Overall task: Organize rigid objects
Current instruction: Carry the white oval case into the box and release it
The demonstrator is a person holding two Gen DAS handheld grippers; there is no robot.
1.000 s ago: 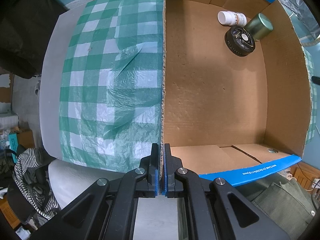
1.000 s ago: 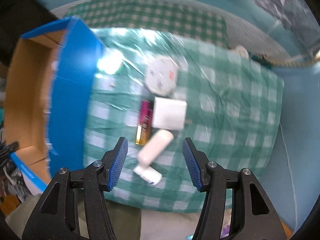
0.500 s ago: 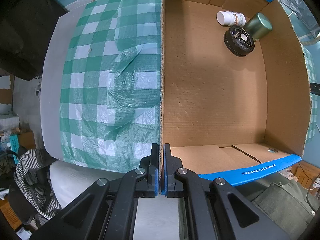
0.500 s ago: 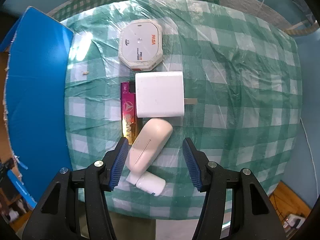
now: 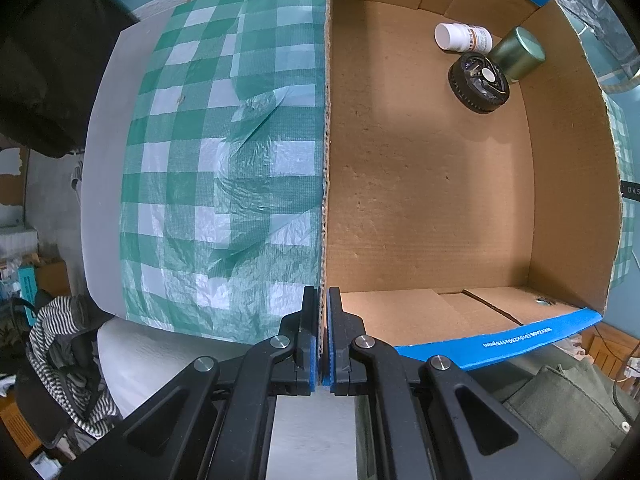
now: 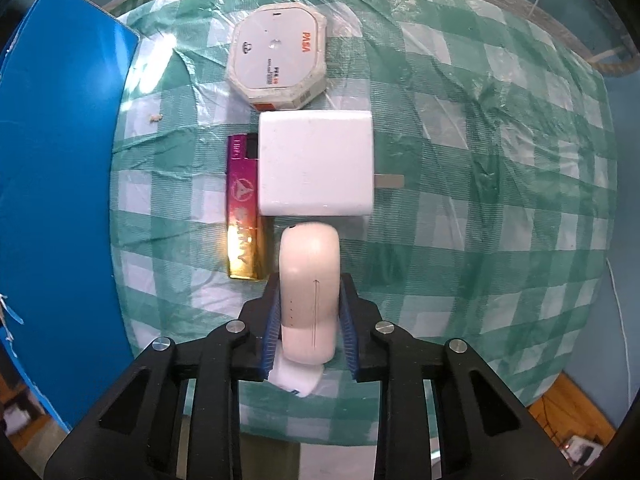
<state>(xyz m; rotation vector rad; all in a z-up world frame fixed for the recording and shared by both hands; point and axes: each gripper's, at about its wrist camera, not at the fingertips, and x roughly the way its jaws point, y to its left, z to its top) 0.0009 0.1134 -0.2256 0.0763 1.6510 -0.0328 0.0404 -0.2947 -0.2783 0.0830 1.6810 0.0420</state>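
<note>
The right claw (image 6: 308, 320) has just been closing and now grips a cream case (image 6: 309, 292) between its blue pads, near the worktop's (image 6: 480, 160) front edge. Just behind the case lie a white charger (image 6: 316, 164), a pink lighter (image 6: 242, 200) and an octagonal box (image 6: 278, 54). The left claw (image 5: 323, 336) is clamped on the carton's (image 5: 420, 180) wall; a bottle (image 5: 462, 37), tin (image 5: 518, 54) and black disc (image 5: 479, 83) sit in its far corner.

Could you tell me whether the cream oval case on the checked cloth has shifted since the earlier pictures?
Yes. The cream oval case lay slanted beside the white charger; now it points straight at it, clamped in the right hand-held gripper.
</note>
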